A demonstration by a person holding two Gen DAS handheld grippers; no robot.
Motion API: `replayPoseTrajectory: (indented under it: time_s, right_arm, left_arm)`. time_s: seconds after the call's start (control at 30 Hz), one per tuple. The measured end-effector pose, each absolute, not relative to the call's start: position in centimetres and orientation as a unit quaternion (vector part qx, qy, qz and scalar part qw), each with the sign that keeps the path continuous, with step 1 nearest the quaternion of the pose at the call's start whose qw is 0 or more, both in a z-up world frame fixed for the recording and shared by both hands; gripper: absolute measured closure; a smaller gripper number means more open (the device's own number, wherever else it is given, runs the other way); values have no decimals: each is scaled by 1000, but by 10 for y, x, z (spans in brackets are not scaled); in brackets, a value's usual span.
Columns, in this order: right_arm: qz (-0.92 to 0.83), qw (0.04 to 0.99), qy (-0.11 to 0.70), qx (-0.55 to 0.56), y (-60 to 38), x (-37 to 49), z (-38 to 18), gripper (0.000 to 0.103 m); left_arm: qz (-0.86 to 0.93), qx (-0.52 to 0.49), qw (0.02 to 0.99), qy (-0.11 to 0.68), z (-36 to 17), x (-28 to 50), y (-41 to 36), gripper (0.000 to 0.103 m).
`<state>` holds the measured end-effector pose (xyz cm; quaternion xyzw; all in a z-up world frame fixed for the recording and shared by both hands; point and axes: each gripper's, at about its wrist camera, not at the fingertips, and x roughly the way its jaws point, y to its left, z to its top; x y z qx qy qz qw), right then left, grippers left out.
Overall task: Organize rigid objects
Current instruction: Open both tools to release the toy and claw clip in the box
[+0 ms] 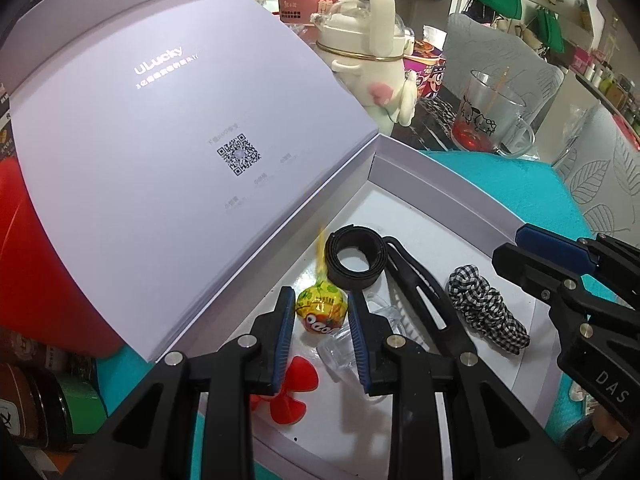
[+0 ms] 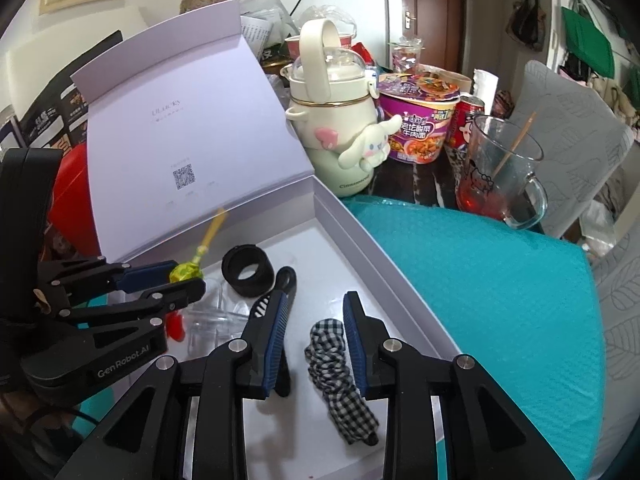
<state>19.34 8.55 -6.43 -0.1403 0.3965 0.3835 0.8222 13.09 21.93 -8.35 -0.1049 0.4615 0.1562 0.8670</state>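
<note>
1. The left gripper (image 1: 320,312) is over the near left part of the open white gift box (image 1: 460,184), its blue pads on either side of the yellow-wrapped lollipop (image 1: 321,308). The head of the sweet sits between the jaws, which look closed against it or very nearly so; the lollipop stick (image 1: 320,252) points away towards the raised box lid (image 1: 160,140).
2. The right gripper (image 2: 314,324) hangs with its jaws spread, grasping nothing, above the black-and-white checked scrunchie (image 2: 340,372) (a soft thing, so arguably not this task's concern).
3. Also lying in the box: a coiled black strap (image 1: 354,258) just beyond the lollipop, a long black hair clip (image 1: 424,292) to its right, a clear plastic piece (image 1: 340,352) beside the right pad, and a red propeller-like toy (image 1: 292,392) at the near edge.
4. To do this step well, I judge the grip should stay on the round head, not the crinkly wrapper twist, which would slip.
5. Move it gently: the clear plastic piece touches or nearly touches the right pad and could be dragged along.
6. Keep the stick clear of the lid, and keep the two grippers well apart.
</note>
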Motion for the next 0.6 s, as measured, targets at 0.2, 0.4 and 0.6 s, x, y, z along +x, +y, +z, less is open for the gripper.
replayPoseTrajectory:
  time_s: [0.2,0.4,0.6]
  right_arm:
    - [383,827,389,-134,81,193,-57,74]
    - [388,828,381,-133,80,189,-51,74]
    - [404,829,368,-122,74,181,-37,74]
  left_arm:
    - [155,-99,877,444,-71,125,217,76]
    - [155,-98,887,424,-55,119,219,76]
    - [153,-91,898,401,-34,109,215,76]
